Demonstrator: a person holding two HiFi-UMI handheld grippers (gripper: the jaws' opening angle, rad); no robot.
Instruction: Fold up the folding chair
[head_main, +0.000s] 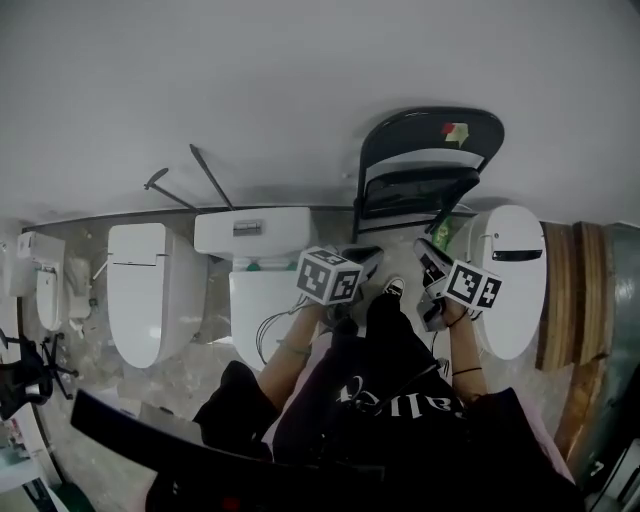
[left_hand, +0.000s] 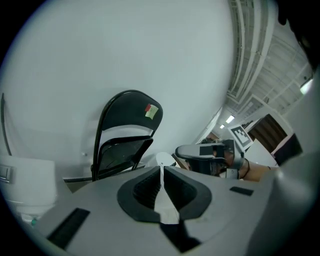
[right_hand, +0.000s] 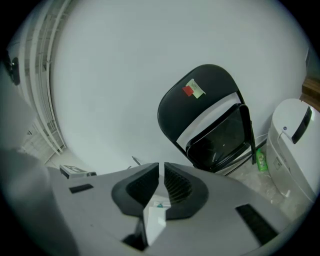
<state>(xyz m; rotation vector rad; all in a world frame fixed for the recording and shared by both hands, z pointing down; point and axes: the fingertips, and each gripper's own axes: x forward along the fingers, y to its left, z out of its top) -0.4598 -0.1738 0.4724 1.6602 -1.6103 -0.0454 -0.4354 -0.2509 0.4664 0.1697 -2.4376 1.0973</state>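
Note:
The black folding chair (head_main: 430, 165) stands folded flat and upright, leaning against the white wall, with a red and green sticker on its backrest. It also fills the middle of the left gripper view (left_hand: 125, 145) and the right of the right gripper view (right_hand: 215, 125). My left gripper (head_main: 365, 258) hovers in front of the chair, apart from it, jaws shut with nothing between them (left_hand: 161, 172). My right gripper (head_main: 432, 258) is level with it a little to the right, also shut and empty (right_hand: 161, 172), and clear of the chair.
White toilets line the wall: one at the left (head_main: 140, 290), one in the middle (head_main: 262, 260), one just right of the chair (head_main: 510, 270). A green bottle (right_hand: 260, 159) stands by the chair's foot. Wooden boards (head_main: 575, 290) lean at the right. Thin rods (head_main: 205, 175) rest against the wall.

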